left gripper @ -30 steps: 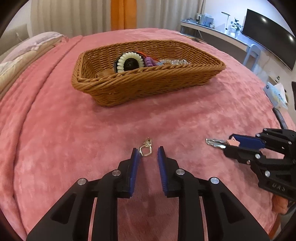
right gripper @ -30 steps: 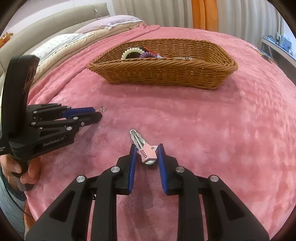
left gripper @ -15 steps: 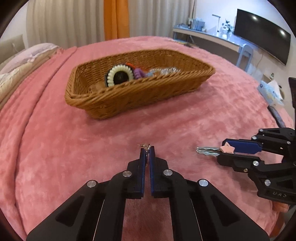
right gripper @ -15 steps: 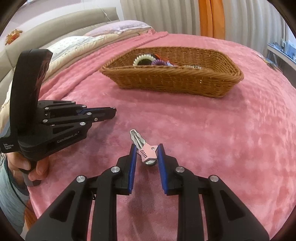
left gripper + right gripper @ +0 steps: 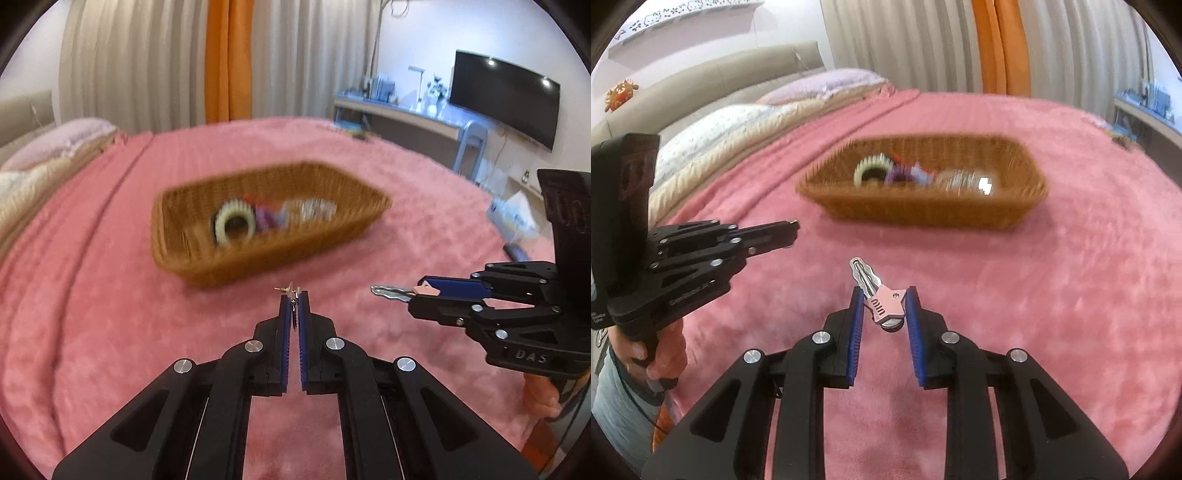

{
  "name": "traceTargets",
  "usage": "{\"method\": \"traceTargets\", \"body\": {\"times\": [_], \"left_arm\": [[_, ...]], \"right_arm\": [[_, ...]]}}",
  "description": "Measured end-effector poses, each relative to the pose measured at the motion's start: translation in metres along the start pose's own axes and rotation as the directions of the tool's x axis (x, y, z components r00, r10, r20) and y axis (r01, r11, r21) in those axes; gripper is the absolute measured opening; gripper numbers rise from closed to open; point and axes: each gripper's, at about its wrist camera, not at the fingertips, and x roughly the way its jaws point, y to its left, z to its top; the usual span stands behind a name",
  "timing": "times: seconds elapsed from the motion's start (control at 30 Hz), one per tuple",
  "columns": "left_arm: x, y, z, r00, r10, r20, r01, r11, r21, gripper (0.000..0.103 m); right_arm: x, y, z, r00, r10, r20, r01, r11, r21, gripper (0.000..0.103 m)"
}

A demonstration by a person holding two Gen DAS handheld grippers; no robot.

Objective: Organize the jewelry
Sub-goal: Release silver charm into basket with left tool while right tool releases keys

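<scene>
Blue-padded jaws of the left gripper (image 5: 293,295) are pinched nearly closed on a small metal earring (image 5: 289,290). Right gripper (image 5: 882,295), jaws partly apart, clamps a pink-headed key (image 5: 882,304). Both hang above the pink blanket (image 5: 1052,295), short of the wicker basket (image 5: 280,258).

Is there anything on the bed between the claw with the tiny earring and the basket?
Nothing: only bare pink blanket lies between the left gripper and the basket, seen in the left wrist view.

one basket (image 5: 207,258), one key (image 5: 882,302), two tongs (image 5: 293,299) (image 5: 882,295).
</scene>
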Motion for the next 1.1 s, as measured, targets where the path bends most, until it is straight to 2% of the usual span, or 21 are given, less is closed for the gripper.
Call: {"method": "traceTargets", "body": {"times": [0.2, 0.3, 0.37, 0.5, 0.67, 0.97, 1.0, 1.03, 1.07, 1.1], "left_arm": [[-0.024, -0.001, 0.047, 0.992, 0.006, 0.123, -0.008, 1.000, 0.015, 0.002], [-0.016, 0.005, 0.069, 0.987, 0.034, 0.158, -0.036, 0.999, 0.009, 0.002], [-0.004, 0.014, 0.078, 0.986, 0.058, 0.159, -0.056, 0.998, -0.017, 0.002], [0.041, 0.038, 0.090, 0.987, 0.092, 0.135, -0.078, 0.991, -0.105, 0.002], [0.085, 0.062, 0.086, 0.989, 0.124, 0.076, -0.109, 0.979, -0.174, 0.002], [0.124, 0.076, 0.073, 0.993, 0.115, -0.027, -0.119, 0.969, -0.215, 0.004], [0.124, 0.076, 0.072, 0.994, 0.105, -0.028, -0.108, 0.969, -0.220, 0.006], [0.122, 0.077, 0.072, 0.995, 0.092, -0.028, -0.096, 0.969, -0.227, 0.016], [0.119, 0.076, 0.071, 0.995, 0.092, -0.025, -0.095, 0.968, -0.231, 0.022], [0.114, 0.076, 0.071, 0.995, 0.098, -0.013, -0.098, 0.968, -0.233, 0.034]], "right_arm": [[-0.025, -0.005, 0.064, 0.991, -0.074, 0.115, 0.075, 0.997, -0.001, 0.020], [-0.014, -0.015, 0.094, 0.981, -0.123, 0.150, 0.119, 0.992, 0.035, 0.020], [0.009, -0.028, 0.112, 0.978, -0.147, 0.147, 0.135, 0.987, 0.089, 0.020], [0.061, -0.051, 0.129, 0.978, -0.187, 0.097, 0.171, 0.974, 0.149, 0.020], [0.115, -0.069, 0.133, 0.976, -0.216, 0.024, 0.209, 0.962, 0.179, 0.020], [0.157, -0.086, 0.120, 0.977, -0.198, -0.081, 0.210, 0.959, 0.192, 0.021], [0.157, -0.086, 0.120, 0.978, -0.192, -0.085, 0.205, 0.959, 0.197, 0.022], [0.155, -0.087, 0.119, 0.980, -0.180, -0.085, 0.194, 0.960, 0.205, 0.025], [0.152, -0.088, 0.119, 0.981, -0.175, -0.078, 0.188, 0.960, 0.210, 0.035], [0.149, -0.089, 0.120, 0.982, -0.177, -0.069, 0.188, 0.959, 0.214, 0.043]]}}
